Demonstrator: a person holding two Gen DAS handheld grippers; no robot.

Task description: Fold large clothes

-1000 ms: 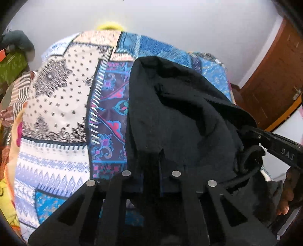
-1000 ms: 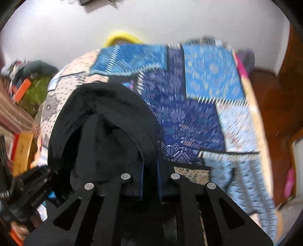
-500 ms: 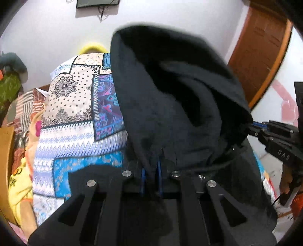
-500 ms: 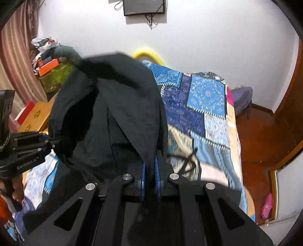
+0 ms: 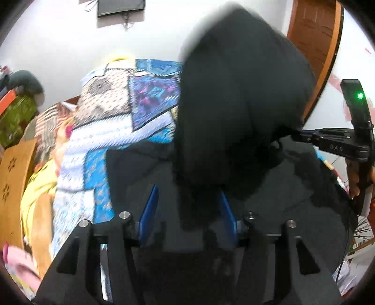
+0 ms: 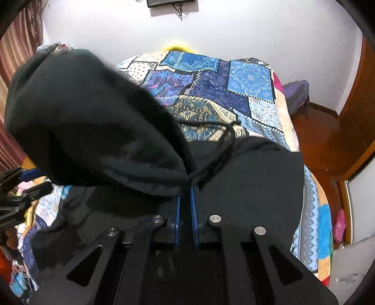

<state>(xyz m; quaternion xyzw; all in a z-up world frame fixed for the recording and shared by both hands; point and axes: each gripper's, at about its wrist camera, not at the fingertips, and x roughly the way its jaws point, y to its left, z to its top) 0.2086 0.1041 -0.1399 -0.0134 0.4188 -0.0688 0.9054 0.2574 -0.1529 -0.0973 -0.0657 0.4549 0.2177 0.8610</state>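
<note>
item: black hooded garment point(image 6: 98, 122), soft matte fleece-like knit, heavy and slack. hood section raised in a rounded dome, its hemmed rim stitched along the lower edge; body spread flat over the near end of the bed, a thin black drawstring point(image 6: 225, 138) trailing in a loose curve across it.

support: bed under a patchwork quilt point(image 6: 248, 79), printed cotton look, angular panels in blue, navy, cream and purple with pale borders.

right gripper point(image 6: 187, 199): black rigid frame, blue ribbed pads point(image 6: 194, 206) pressed together, pinching the hood rim at its corner; cloth hangs from the pinch.

left gripper point(image 5: 187, 208): same build, blue pads point(image 5: 150, 206) standing about half apart, having just been opening; a blurred fold of the black cloth hangs down between them, against the right-hand pad or just in front of it, cannot tell which; not squeezed.

surroundings: white plaster wall, dark screen point(image 6: 171, 2) mounted high, brown panelled wooden door point(image 5: 314, 44), red-brown floor point(image 6: 321, 140), striped curtain point(image 6: 16, 42) at one side.
</note>
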